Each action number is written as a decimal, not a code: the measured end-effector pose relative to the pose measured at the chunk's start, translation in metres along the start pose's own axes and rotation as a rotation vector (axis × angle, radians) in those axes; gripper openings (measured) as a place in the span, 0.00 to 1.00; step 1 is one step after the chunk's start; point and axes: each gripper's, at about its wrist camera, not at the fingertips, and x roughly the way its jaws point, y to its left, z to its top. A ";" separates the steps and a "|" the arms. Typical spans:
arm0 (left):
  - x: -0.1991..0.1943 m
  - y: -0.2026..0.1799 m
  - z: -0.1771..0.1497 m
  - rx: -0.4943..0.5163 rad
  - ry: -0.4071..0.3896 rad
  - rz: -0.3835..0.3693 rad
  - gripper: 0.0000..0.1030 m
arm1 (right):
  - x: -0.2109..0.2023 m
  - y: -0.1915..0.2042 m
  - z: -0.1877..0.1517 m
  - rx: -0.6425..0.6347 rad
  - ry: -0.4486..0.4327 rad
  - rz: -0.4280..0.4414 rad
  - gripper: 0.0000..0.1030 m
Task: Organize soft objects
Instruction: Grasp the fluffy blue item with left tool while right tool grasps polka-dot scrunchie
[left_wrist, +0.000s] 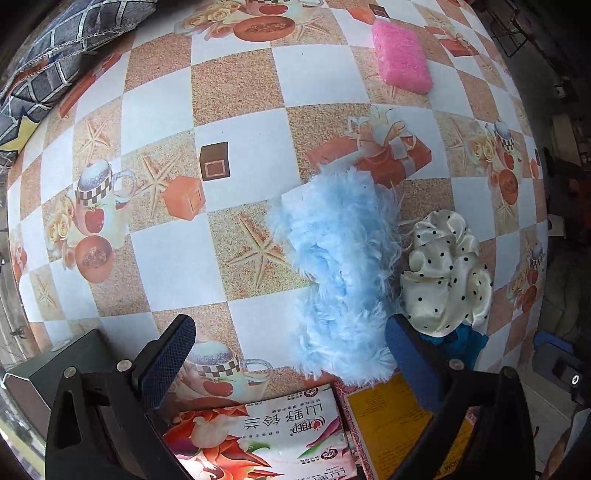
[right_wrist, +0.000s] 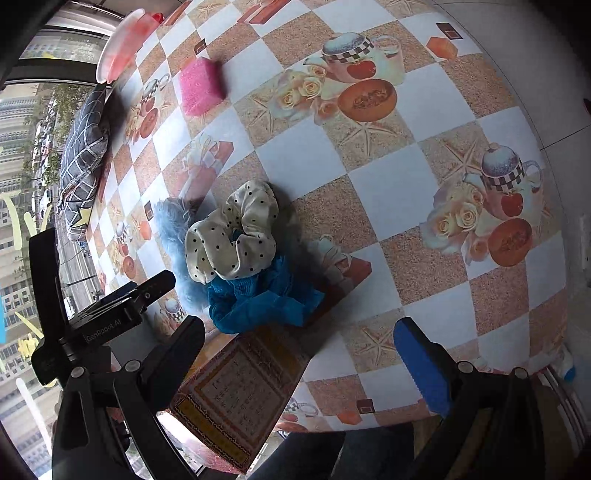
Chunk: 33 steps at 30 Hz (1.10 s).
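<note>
1. The desk (right_wrist: 388, 192) has a cloth with squares, teapots and starfish printed on it.
2. Three soft things sit bunched together near its front edge: a fluffy light blue scrunchie (left_wrist: 343, 266), a white scrunchie with black dots (right_wrist: 236, 236) and a darker blue scrunchie (right_wrist: 258, 299).
3. The dotted one lies partly on top of the other two, so all three are touching.
4. A pink sponge (left_wrist: 400, 55) lies alone, well apart from the pile, toward the far side of the desk.
5. A grey checked cushion (left_wrist: 55, 55) rests at the far edge.
6. The left gripper (left_wrist: 291, 350) hangs just in front of the fluffy scrunchie, with its fingers spread wide and nothing between them.
7. The right gripper (right_wrist: 299, 350) hovers near the pile too, fingers wide apart and empty (both blue pads show plainly).
8. A brown patterned box (right_wrist: 236, 398) and a flowery packet (left_wrist: 258, 435) lie right under the grippers.
9. I think the sorting is at a reaching step, with nothing picked up at the moment.
10. A good next move would be to lower one gripper over the top scrunchie and pinch it gently. It is squashy, so the fingers must close a long way, and its neighbour may get dragged along.
</note>
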 end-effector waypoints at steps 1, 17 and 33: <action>0.005 0.000 0.001 -0.001 0.011 0.006 1.00 | 0.004 0.002 0.006 -0.004 0.003 -0.003 1.00; 0.026 0.039 -0.003 -0.126 0.008 0.214 1.00 | 0.084 0.066 0.054 -0.250 0.044 -0.232 1.00; 0.025 0.028 -0.012 -0.068 -0.047 0.182 1.00 | 0.033 0.024 0.051 -0.199 -0.078 -0.189 1.00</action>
